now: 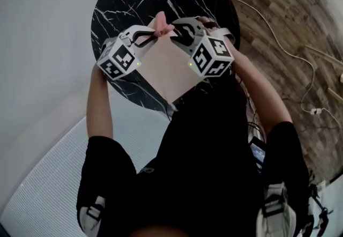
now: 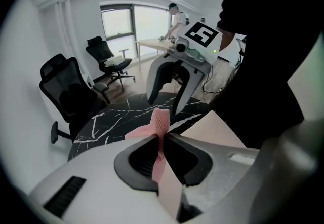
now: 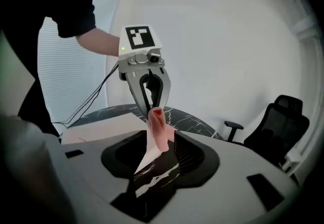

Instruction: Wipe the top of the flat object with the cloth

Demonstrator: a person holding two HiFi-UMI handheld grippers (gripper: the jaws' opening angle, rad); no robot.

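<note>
A pink cloth (image 1: 162, 28) hangs bunched between my two grippers, over the far edge of a flat pale board (image 1: 166, 67) that lies on a round black marble table (image 1: 123, 0). My left gripper (image 1: 151, 35) is shut on the cloth (image 2: 160, 121), which sticks up out of its closed jaws. My right gripper (image 1: 177, 31) faces it from the other side. In the right gripper view the cloth (image 3: 158, 129) stands between the jaws, which are apart, with the table showing through the gap. The left gripper (image 3: 152, 109) pinches the cloth's far end there.
Black office chairs (image 2: 66, 91) (image 3: 283, 121) stand round the table. A desk (image 2: 152, 43) is by the window, with a person (image 2: 174, 15) at it. Cables (image 1: 289, 43) run over the wooden floor to the right. The board (image 2: 215, 126) reaches toward my body.
</note>
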